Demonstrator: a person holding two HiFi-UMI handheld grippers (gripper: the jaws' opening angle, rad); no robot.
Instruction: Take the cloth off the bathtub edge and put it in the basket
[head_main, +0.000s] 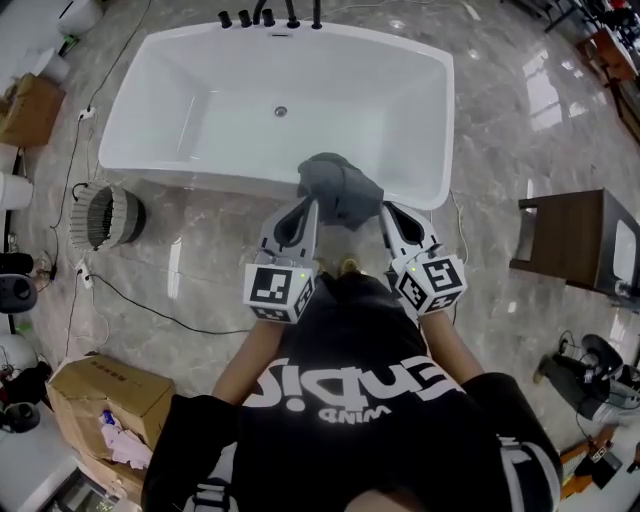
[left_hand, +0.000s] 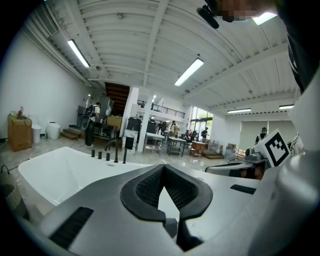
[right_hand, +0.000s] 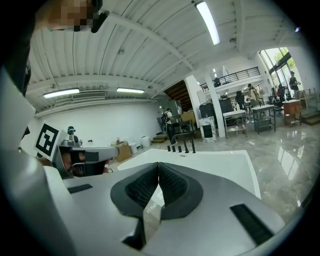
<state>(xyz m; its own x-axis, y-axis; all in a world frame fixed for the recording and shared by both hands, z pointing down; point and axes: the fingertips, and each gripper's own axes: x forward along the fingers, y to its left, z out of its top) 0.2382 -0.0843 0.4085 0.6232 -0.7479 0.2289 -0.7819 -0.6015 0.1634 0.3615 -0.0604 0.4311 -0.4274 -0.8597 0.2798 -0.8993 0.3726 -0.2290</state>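
Plainly, left claw (left_hand: 163, 166) and right claw (right_hand: 158, 164) are pinched shut, empty, seemingly flanking the cloth (head_main: 338, 188).

Marble floor (head_main: 215, 250) lies open along the bathtub's (head_main: 200, 173) near rim, giving a run leftward to the wire basket (head_main: 110, 215) off its near-left corner (a black cable (head_main: 150, 311) trails across). Black taps (head_main: 268, 17) line the far rim. A wooden stand (head_main: 565, 235) blocks the floor's right side, and a cardboard box (head_main: 110, 395) crowds its near-left.
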